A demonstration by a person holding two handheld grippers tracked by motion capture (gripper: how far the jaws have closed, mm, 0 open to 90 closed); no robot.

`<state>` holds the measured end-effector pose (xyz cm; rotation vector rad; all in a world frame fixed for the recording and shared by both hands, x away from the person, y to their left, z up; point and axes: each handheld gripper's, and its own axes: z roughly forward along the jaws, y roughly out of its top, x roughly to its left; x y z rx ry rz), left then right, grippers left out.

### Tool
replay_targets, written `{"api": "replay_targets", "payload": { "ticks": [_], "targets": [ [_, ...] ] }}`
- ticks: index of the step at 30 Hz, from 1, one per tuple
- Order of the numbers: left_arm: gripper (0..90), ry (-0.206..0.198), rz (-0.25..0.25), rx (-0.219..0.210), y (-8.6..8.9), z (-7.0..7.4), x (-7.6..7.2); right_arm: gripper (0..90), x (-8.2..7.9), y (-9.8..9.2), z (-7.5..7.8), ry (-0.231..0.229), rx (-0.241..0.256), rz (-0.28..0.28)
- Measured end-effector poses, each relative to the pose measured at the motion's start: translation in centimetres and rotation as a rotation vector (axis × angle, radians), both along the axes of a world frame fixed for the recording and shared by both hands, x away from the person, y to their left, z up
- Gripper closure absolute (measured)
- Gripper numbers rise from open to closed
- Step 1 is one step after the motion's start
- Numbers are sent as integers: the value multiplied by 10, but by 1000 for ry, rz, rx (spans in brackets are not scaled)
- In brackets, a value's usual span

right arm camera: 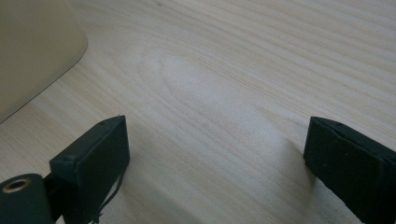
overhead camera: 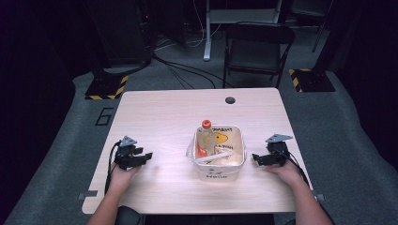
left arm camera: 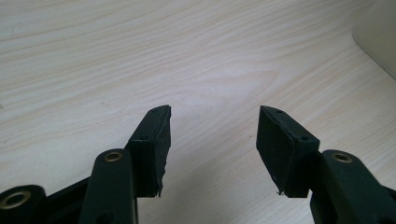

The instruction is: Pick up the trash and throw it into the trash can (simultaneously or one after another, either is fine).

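1. High view: a cream square plastic tub with a printed yellow figure sits near the front of the pale wooden table, holding a clear plastic bottle with an orange cap and some white items I cannot identify.
2. Left gripper rests on the tabletop, well apart from the tub, jaws spread and empty.
3. Right gripper lies just beside the tub's right wall, jaws spread wider, also empty.
4. Risk, as I judge it: the bottle leans against the tub's wall, so a careless reach could tip it or shove the light tub across the smooth wood.
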<state>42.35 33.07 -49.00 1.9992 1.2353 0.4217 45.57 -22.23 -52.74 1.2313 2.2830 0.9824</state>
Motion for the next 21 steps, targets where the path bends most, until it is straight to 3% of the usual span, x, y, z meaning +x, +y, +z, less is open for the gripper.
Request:
{"api": "replay_targets", "payload": {
  "ticks": [5, 12, 21],
  "targets": [
    [421, 4, 20, 24, 8, -7, 0, 62, 0, 0, 0, 0, 0, 0],
    [418, 20, 45, 18, 19, -18, 0, 62, 0, 0, 0, 0, 0, 0],
    [380, 3, 98, 48, 29, -26, 1, 62, 0, 0, 0, 0, 0, 0]
  ]
}}
